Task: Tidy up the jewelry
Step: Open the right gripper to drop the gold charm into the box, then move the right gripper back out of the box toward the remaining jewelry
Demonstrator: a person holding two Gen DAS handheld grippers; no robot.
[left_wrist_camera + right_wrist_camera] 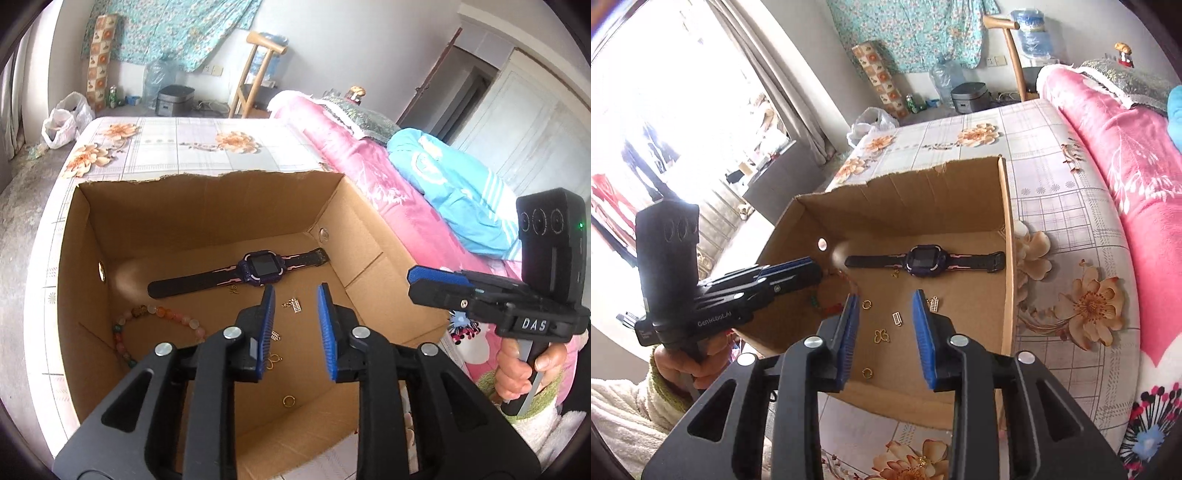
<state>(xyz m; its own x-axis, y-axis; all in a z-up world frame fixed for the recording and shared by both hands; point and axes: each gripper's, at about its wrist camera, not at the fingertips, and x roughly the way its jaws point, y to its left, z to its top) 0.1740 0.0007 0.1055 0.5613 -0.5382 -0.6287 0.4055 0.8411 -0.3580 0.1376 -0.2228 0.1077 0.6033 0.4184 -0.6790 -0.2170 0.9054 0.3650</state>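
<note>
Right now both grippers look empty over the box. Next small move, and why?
Probably lower the right gripper onto the small gold charm lying between its open fingers. Both grippers hold nothing, and the watch and loose gold pieces lie scattered on the cardboard box floor.

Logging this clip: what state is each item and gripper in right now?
cardboard box: open-topped, on bed
watch: flat, strap unbuckled
bead bracelet: on box floor
gold ring: loose on floor
left gripper: open, empty
right gripper: open, empty
</note>
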